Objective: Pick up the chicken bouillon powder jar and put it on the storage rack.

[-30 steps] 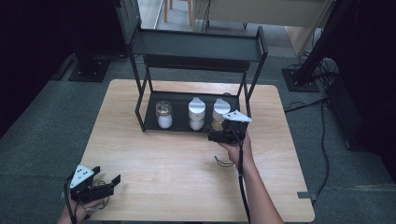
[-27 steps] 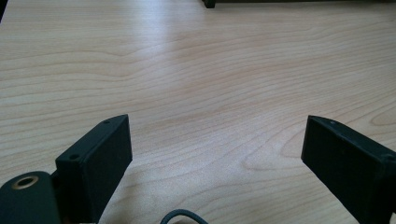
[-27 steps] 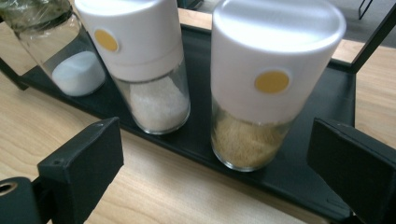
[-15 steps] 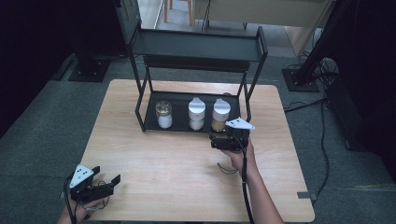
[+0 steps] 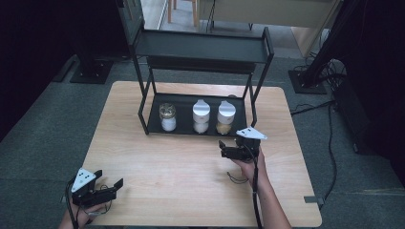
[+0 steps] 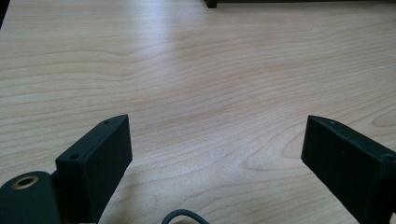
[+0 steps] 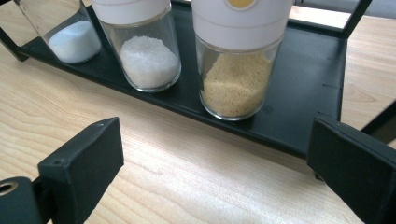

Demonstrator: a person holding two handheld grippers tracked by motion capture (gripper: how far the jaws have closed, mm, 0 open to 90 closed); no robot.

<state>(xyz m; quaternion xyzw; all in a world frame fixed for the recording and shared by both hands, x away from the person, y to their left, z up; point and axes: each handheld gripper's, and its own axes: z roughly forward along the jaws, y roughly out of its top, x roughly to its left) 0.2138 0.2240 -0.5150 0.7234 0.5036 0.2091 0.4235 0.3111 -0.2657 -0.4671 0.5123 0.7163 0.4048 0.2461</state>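
Note:
A black two-tier rack (image 5: 200, 50) stands at the back of the wooden table (image 5: 191, 181). Its lower shelf (image 7: 303, 70) holds three jars: a gold-lidded jar of white powder (image 5: 167, 117) (image 7: 70, 32), a white-capped jar of white grains (image 5: 201, 116) (image 7: 147, 56) and a white-capped jar of yellowish grains (image 5: 225, 117) (image 7: 236, 70). My right gripper (image 5: 223, 149) (image 7: 217, 149) hovers just in front of the shelf, facing the yellowish jar, open and holding nothing. Low over bare wood at the near left corner, my left gripper (image 5: 109, 179) (image 6: 217, 140) is also open and holds nothing.
The rack's upper shelf (image 5: 200, 45) overhangs the jars, and its front right post (image 5: 252, 102) stands close to the yellowish jar. Cables trail over the floor to the right of the table (image 5: 329, 124). Bare wood lies between the two grippers.
My right gripper has drawn back from the yellowish jar toward the person and sunk a little, jaws as wide as before. The left gripper has stayed put.

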